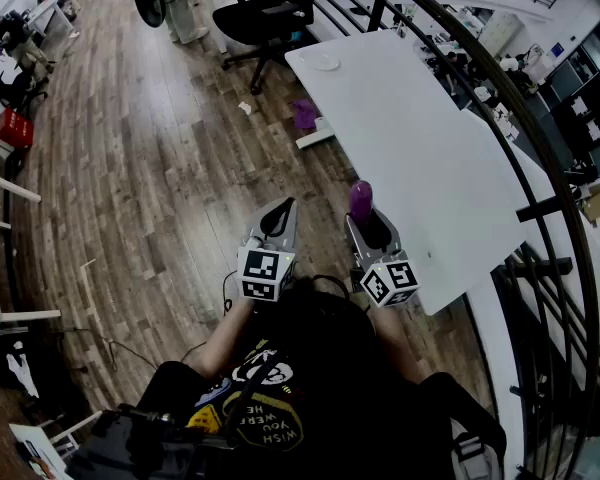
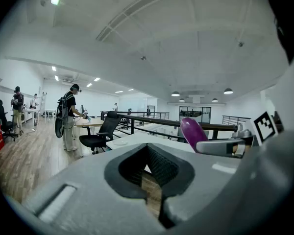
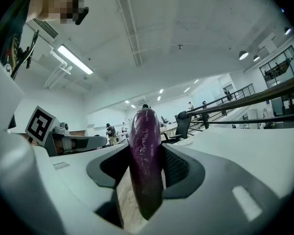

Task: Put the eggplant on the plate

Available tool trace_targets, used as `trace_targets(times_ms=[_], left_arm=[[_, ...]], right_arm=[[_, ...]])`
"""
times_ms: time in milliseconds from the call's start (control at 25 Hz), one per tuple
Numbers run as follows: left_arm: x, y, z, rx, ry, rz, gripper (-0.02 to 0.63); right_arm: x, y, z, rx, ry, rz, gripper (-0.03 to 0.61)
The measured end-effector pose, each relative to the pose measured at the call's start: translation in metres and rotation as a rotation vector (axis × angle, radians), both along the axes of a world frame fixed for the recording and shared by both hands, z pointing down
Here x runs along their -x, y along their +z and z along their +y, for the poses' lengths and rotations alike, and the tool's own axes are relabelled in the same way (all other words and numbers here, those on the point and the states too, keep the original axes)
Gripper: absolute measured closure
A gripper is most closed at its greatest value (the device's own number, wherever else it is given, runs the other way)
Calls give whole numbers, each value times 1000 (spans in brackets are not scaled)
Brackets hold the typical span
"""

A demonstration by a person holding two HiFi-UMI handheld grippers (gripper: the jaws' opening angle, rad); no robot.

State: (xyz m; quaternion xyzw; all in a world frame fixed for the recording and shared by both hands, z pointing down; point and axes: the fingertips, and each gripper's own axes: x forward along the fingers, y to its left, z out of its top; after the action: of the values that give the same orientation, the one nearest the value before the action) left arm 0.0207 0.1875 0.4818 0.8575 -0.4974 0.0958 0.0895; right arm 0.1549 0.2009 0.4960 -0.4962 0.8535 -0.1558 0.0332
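Note:
A glossy purple eggplant stands upright between the jaws of my right gripper, which is shut on it. In the head view the eggplant pokes up from the right gripper at the near edge of the white table. A small white plate lies at the table's far end, well ahead of both grippers. My left gripper hovers over the wood floor left of the table, with its jaws closed together and nothing in them. From the left gripper view the eggplant and the plate also show.
A black office chair stands beyond the table's far end. A purple thing lies on the floor near the table leg. A dark curved railing runs along the table's right side. People stand at desks farther off.

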Motion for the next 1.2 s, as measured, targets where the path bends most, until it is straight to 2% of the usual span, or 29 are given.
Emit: trace_targets(times_ms=[520, 720, 880, 1040, 1200], left_arm=[[2, 0, -5, 8, -7, 6, 609], [-3, 0, -9, 9, -1, 1, 609], [0, 1, -15, 14, 0, 1, 609], [7, 9, -34, 28, 13, -2, 609], [16, 11, -75, 42, 35, 17, 609]], right_arm=[[3, -1, -6, -3, -16, 2, 376], [4, -9, -7, -10, -64, -91, 376], [9, -9, -13, -4, -72, -90, 376], [20, 3, -30, 29, -79, -85, 374], [28, 7, -71, 47, -55, -84, 374]])
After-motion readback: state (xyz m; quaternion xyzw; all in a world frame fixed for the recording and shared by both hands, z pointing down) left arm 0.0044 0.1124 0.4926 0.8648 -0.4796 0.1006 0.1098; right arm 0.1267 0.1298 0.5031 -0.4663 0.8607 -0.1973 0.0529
